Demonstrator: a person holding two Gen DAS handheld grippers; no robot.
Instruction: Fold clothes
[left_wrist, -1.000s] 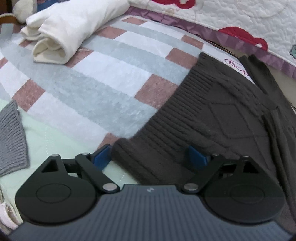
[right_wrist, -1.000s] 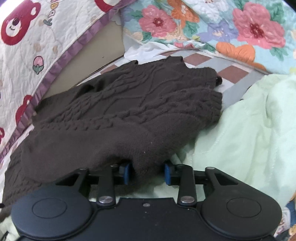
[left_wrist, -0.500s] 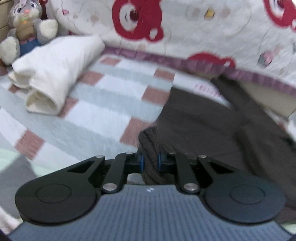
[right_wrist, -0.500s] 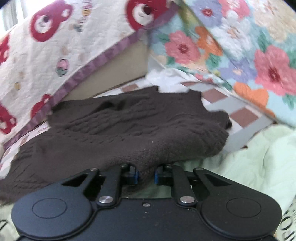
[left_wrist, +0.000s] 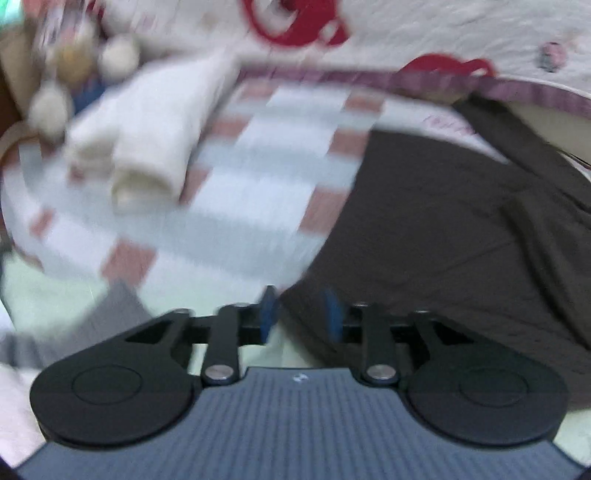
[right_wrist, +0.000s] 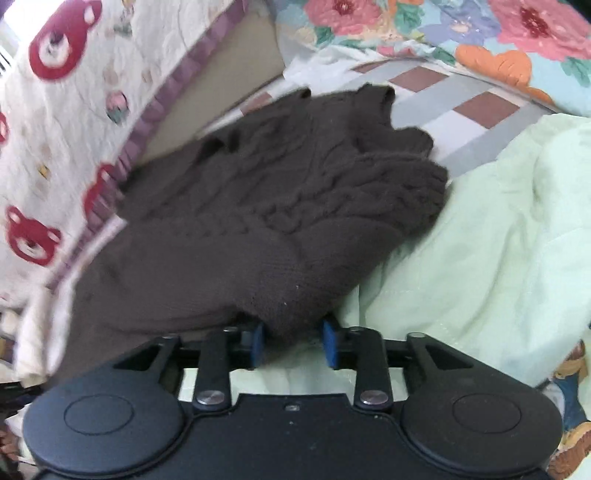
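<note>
Checked bedspread (left_wrist: 280, 155) under brown sweater (right_wrist: 280, 206) | left gripper (left_wrist: 300, 314) and right gripper (right_wrist: 293, 345) at sweater's near hem, jaws opening, knit loose between them | step: likely releasing hem | next: regrip, fold away.

A home bedroom: a bed (left_wrist: 280, 192) with a checked sheet, a bear-print quilt (right_wrist: 62, 110), a floral quilt (right_wrist: 461, 33), and a plush toy (left_wrist: 74, 62).
</note>
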